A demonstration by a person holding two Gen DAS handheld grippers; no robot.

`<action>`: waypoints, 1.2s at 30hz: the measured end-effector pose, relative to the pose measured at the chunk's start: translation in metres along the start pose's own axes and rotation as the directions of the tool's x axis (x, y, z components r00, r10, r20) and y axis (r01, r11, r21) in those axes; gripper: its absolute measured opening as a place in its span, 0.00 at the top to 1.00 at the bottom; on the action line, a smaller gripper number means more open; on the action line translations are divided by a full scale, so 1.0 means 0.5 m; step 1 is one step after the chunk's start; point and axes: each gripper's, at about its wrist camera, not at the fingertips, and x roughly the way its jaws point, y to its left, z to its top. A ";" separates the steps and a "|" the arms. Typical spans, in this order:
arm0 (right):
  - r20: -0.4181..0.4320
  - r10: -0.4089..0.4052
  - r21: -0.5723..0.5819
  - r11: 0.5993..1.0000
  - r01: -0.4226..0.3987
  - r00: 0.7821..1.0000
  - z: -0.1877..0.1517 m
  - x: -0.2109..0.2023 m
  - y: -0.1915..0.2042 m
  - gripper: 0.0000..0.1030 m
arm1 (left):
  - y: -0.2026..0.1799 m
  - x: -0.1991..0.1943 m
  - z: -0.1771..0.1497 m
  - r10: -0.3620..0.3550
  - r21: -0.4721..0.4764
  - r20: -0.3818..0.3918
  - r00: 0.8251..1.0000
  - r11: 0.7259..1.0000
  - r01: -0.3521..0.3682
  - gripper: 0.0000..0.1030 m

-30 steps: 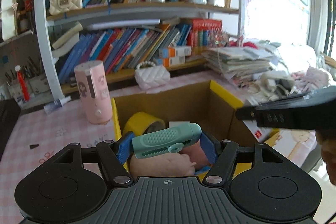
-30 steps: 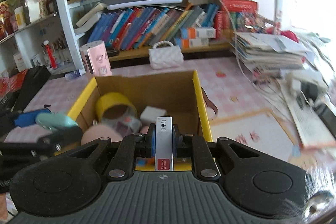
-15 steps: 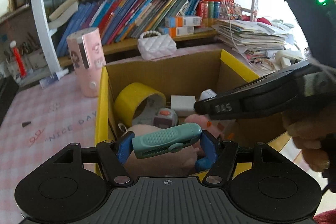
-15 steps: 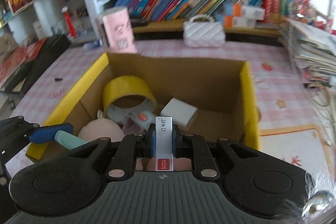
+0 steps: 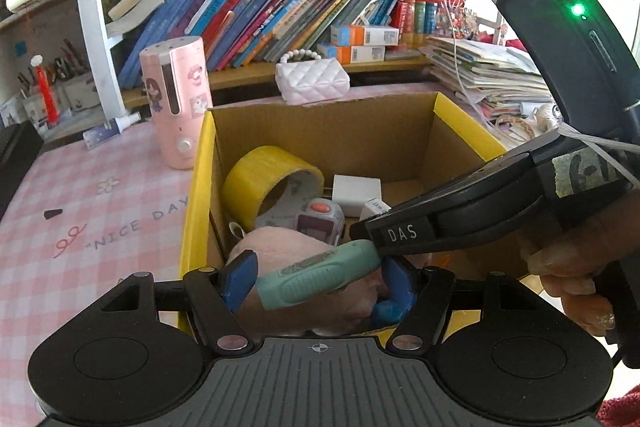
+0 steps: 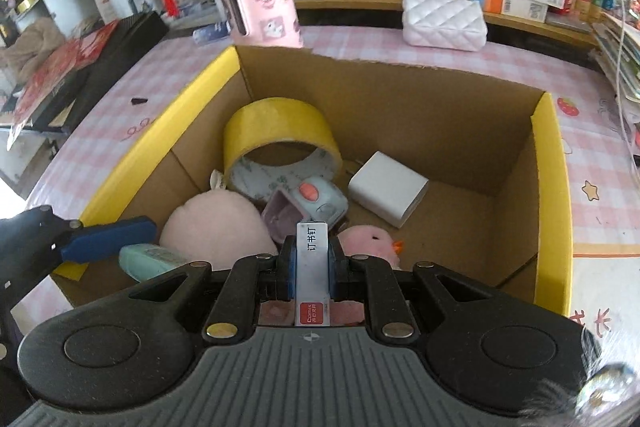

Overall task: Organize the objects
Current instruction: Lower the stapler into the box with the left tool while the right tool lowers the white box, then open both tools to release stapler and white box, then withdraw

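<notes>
My left gripper (image 5: 316, 277) is shut on a mint green stapler (image 5: 316, 275), held crosswise over the near left of the yellow-edged cardboard box (image 5: 198, 187). It also shows in the right wrist view (image 6: 150, 259). My right gripper (image 6: 312, 263) is shut on a small white staple box (image 6: 312, 267) above the box's (image 6: 554, 195) near side. Inside the box lie a yellow tape roll (image 6: 276, 135), a white cube (image 6: 386, 193), a pink plush (image 6: 214, 227), a small pink chick (image 6: 370, 241) and a pastel gadget (image 6: 308, 207).
A pink cylinder (image 5: 176, 107) stands left of the box on the pink checked tablecloth (image 5: 80, 203). A white quilted purse (image 5: 312, 83) sits behind the box. Bookshelves (image 5: 280, 19) fill the back. Paper stacks (image 5: 488, 75) lie at right. A black case (image 6: 80, 79) lies at left.
Both grippers have moved forward and lower over the box, each still holding its item. The right gripper now crosses in front of the left view, close to the stapler.
</notes>
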 end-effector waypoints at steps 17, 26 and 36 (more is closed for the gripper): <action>0.039 0.009 0.045 0.999 -0.011 0.999 -0.011 -0.024 0.001 0.69 | 0.002 -0.054 -0.017 0.002 -0.026 0.063 0.998 1.000 -0.001 0.20; 0.164 -0.070 0.120 0.991 0.050 0.984 -0.047 -0.099 0.035 0.63 | 0.028 -0.138 -0.049 0.012 -0.051 0.127 0.992 0.999 -0.005 0.16; 0.300 -0.213 0.193 0.968 0.160 0.930 -0.124 -0.205 0.137 0.51 | 0.093 -0.229 -0.119 0.129 -0.111 0.085 0.988 0.987 -0.120 0.11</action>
